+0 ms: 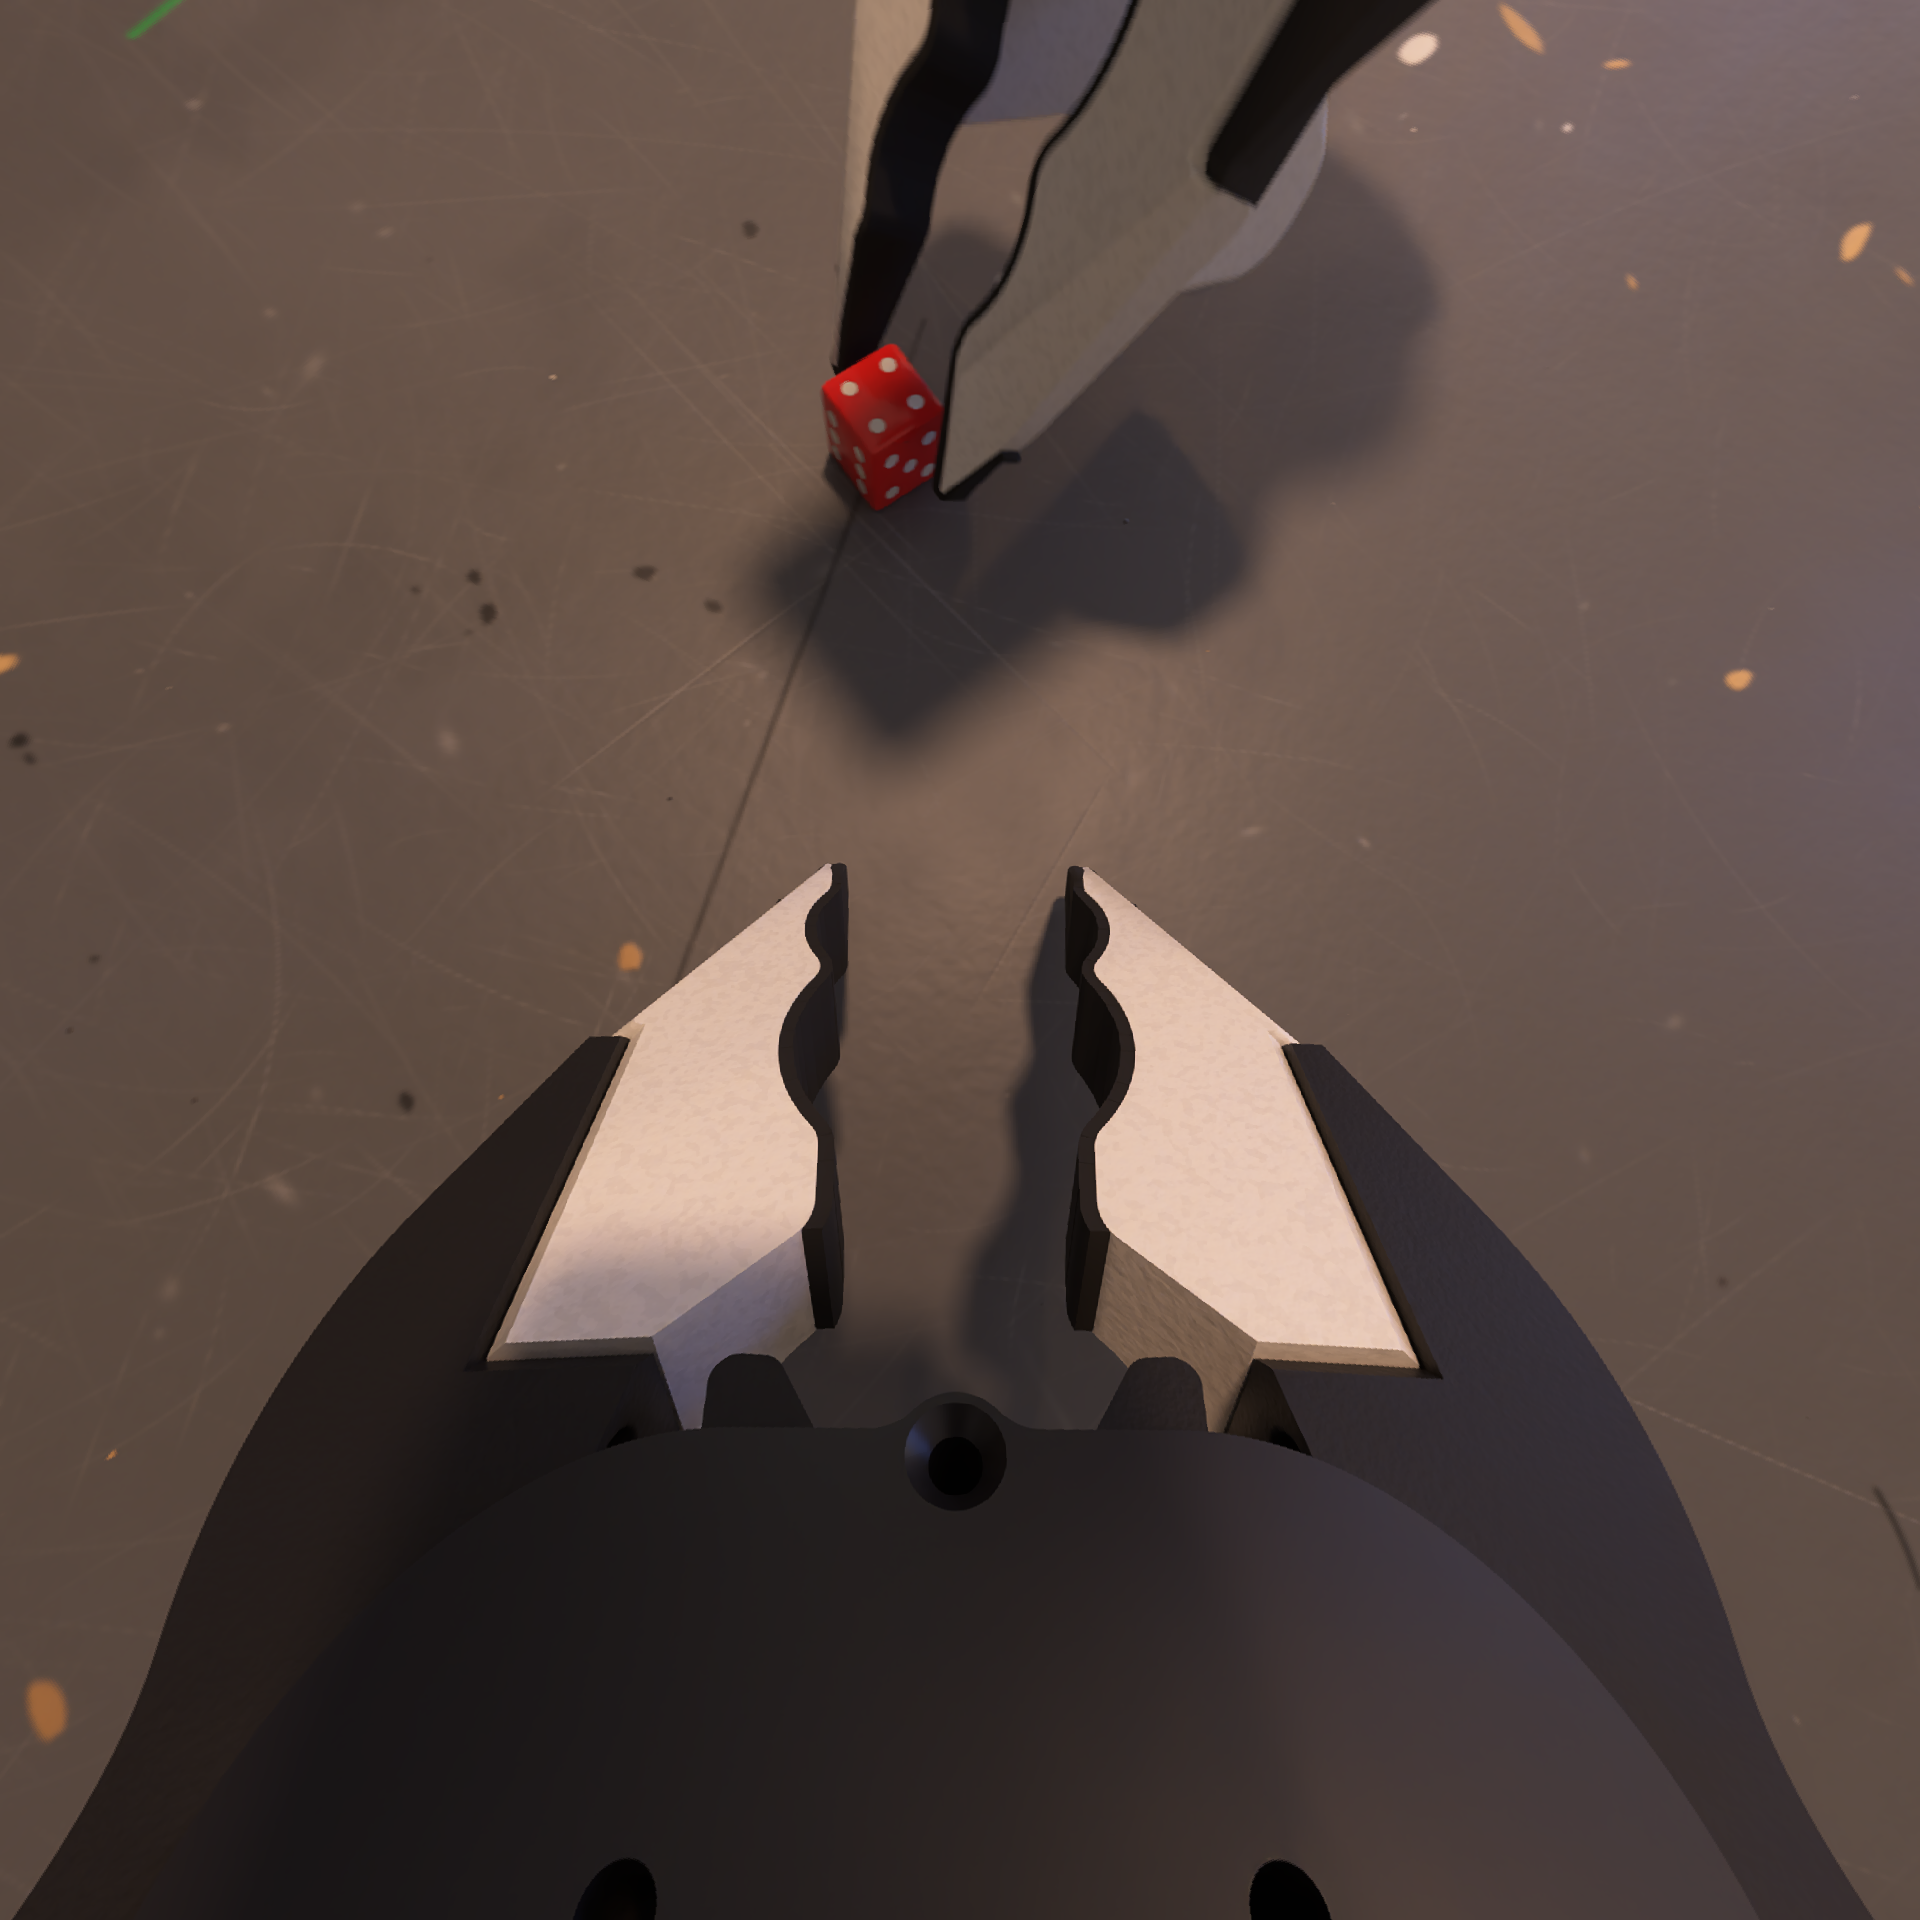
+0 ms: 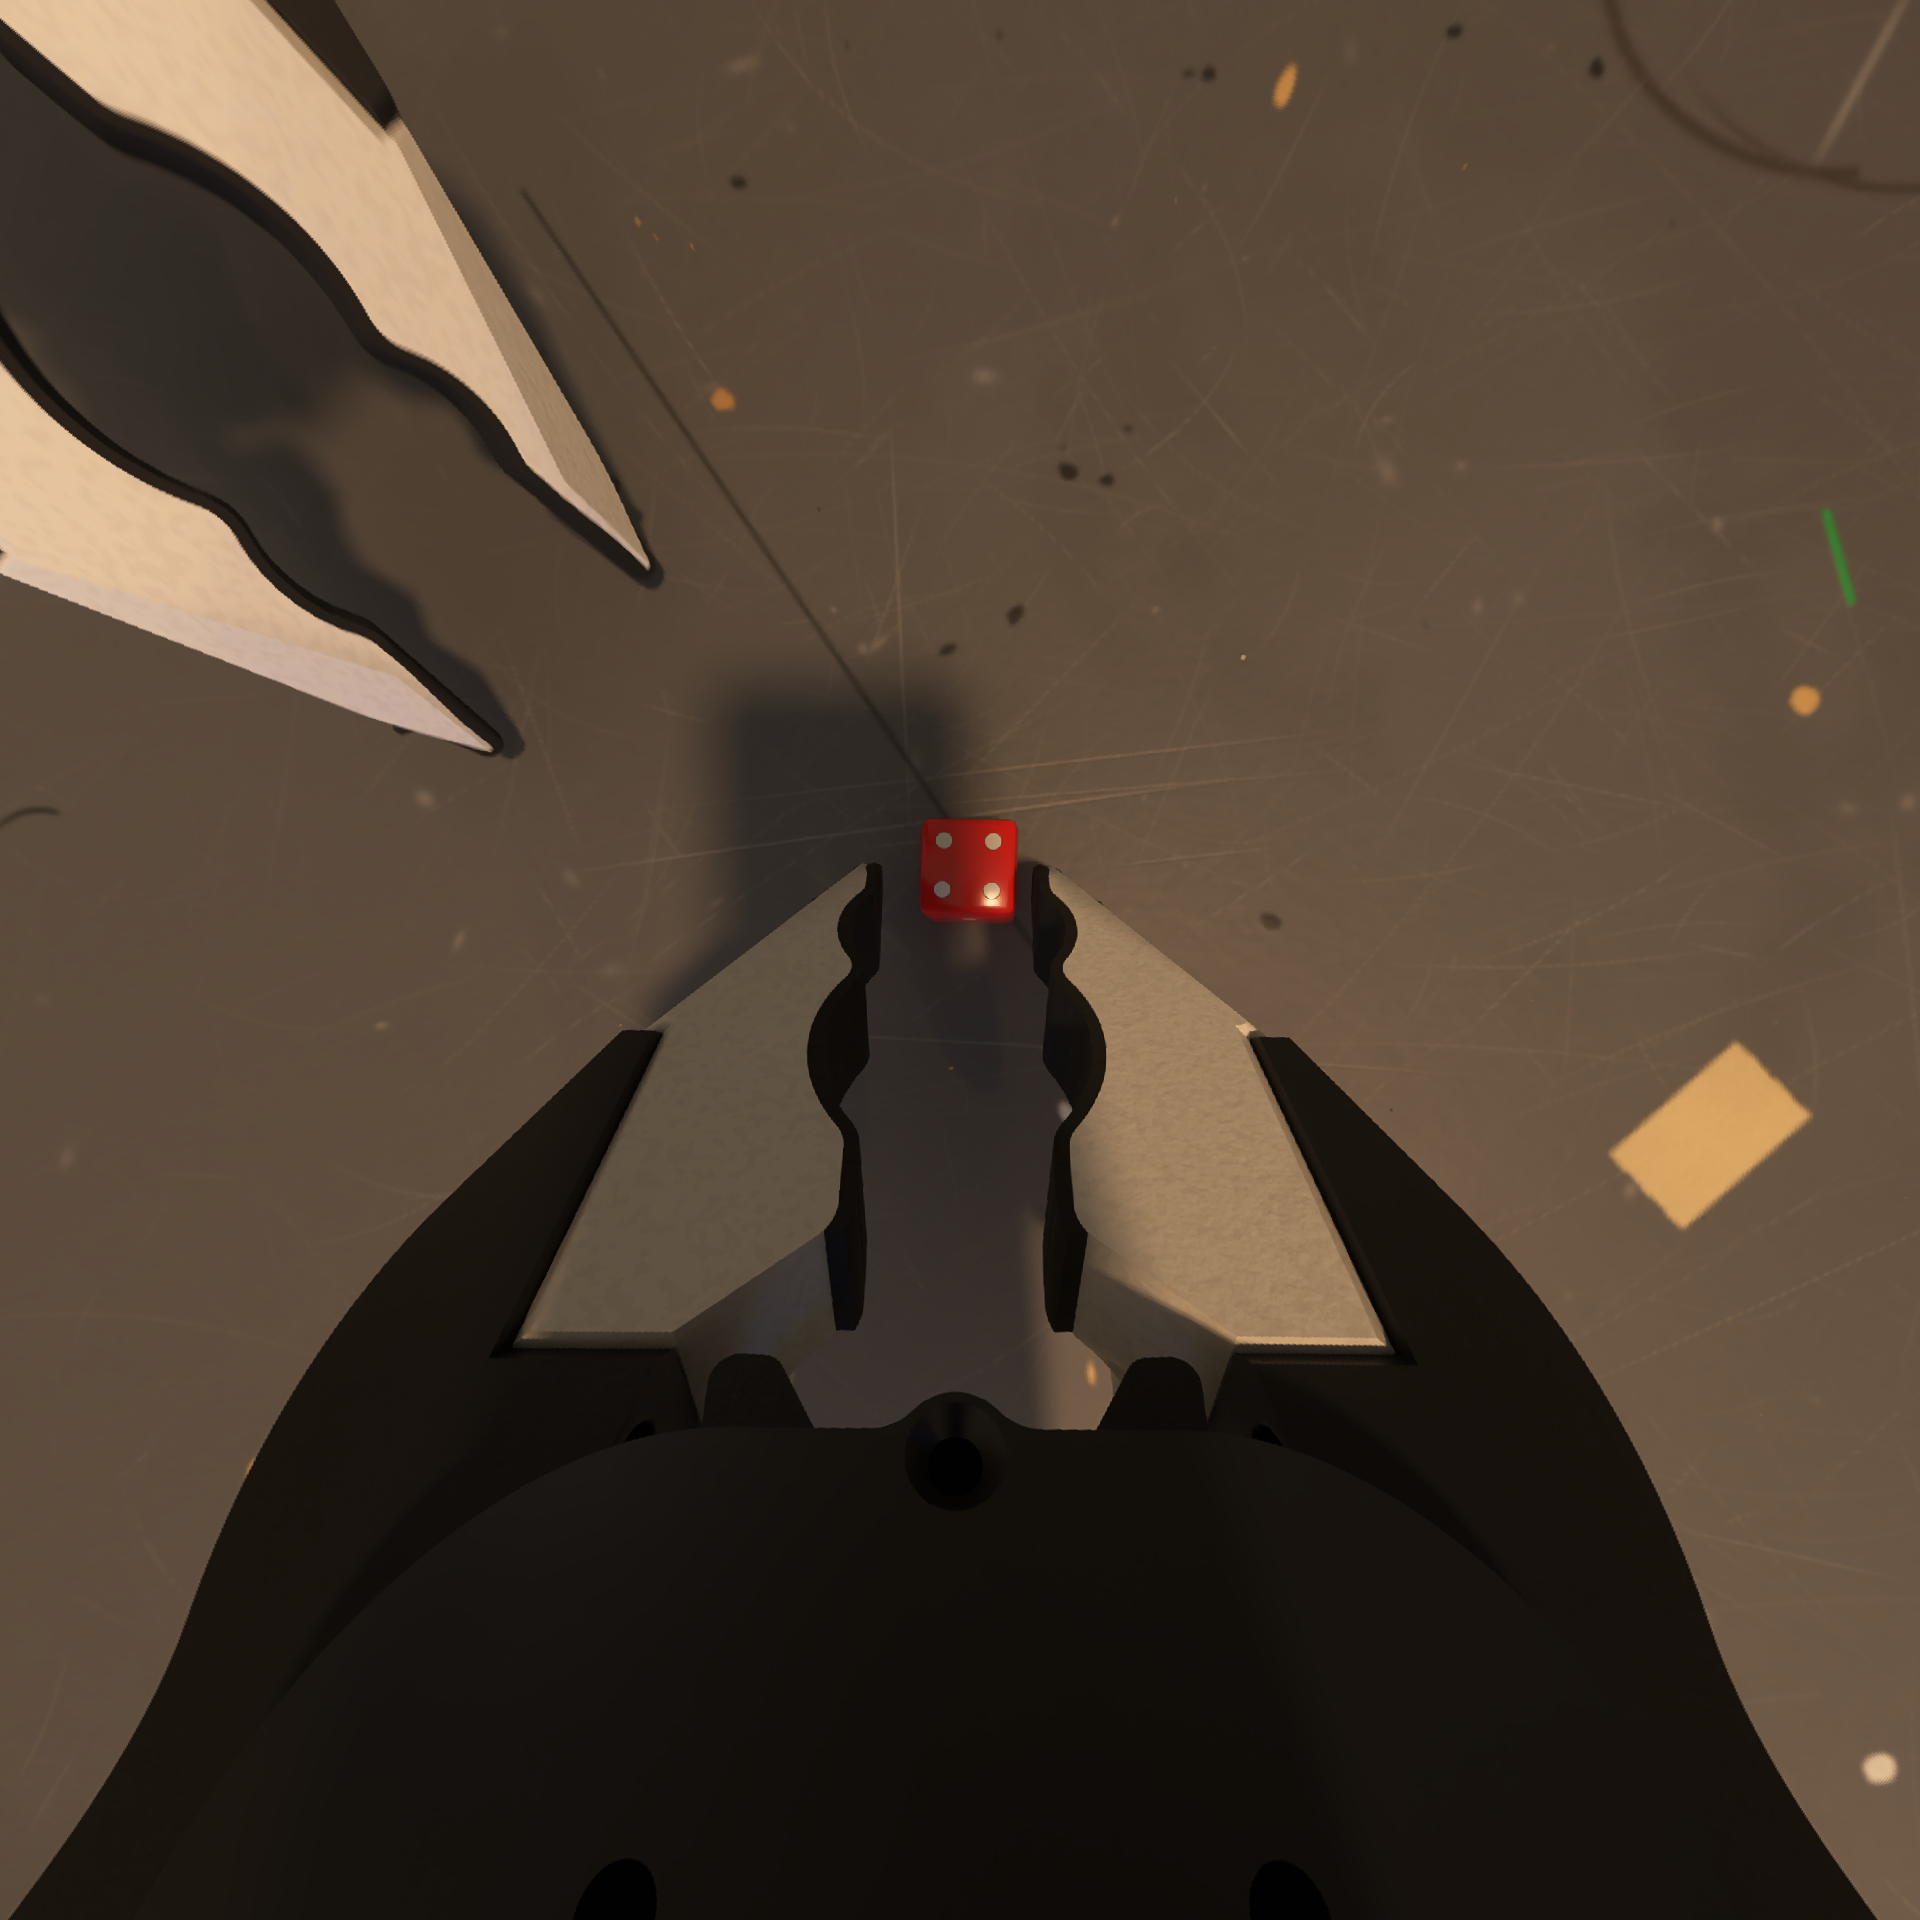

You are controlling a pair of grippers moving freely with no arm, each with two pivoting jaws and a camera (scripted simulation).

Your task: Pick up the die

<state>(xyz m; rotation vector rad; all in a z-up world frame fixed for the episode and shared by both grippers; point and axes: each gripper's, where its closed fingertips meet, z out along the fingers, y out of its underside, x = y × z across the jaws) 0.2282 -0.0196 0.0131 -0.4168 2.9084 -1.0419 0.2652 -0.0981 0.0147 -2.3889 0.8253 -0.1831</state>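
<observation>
A small red die [image 1: 881, 421] with white pips rests on the scratched dark table [image 1: 416, 623]. In the right wrist view the die [image 2: 968, 871] sits between the tips of my right gripper [image 2: 956, 873], which is open, with a narrow gap on each side of the die. In the left wrist view the right gripper [image 1: 899, 426] comes down from above and straddles the die, its tips at the table. My left gripper [image 1: 956, 873] is open and empty, well short of the die. It also shows at the upper left of the right wrist view [image 2: 574, 657].
The table carries scratches, dark specks and orange flecks. A tan square patch [image 2: 1709, 1135] lies to the right of the right gripper. A thin dark line [image 1: 769, 717] crosses the table under the die. A short green mark [image 2: 1839, 556] lies farther right.
</observation>
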